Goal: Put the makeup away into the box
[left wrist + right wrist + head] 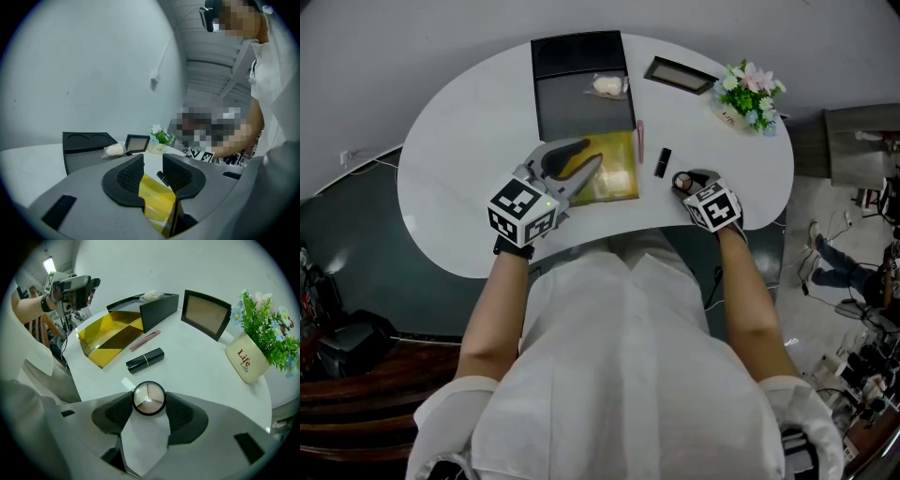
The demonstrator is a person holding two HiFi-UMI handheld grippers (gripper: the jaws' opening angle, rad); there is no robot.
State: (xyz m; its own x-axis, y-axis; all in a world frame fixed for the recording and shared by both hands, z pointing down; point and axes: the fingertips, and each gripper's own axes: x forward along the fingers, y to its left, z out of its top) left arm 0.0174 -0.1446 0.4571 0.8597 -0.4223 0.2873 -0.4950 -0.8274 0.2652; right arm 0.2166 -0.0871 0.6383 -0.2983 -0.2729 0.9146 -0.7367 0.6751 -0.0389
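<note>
A round eyeshadow compact (pixel 149 398) lies on the white table, and my right gripper (pixel 149 402) is shut on it, a fingertip pressed to each side of its rim. It also shows in the head view as the compact (pixel 682 179) at the tips of the right gripper (pixel 690 186). A clear yellow box (pixel 619 174) sits mid-table. My left gripper (pixel 592 160) hangs over its left part, open, with the yellow box's wall (pixel 157 201) between the jaws and untouched. A black lipstick (pixel 662 162) and a pink pencil (pixel 639 141) lie between box and compact.
A black case (pixel 581 103) with its raised lid stands behind the yellow box, a bagged sponge (pixel 607 86) on it. A small framed mirror (pixel 680 75) and a flower pot (pixel 748 97) stand at the back right. The table's front edge is close to my body.
</note>
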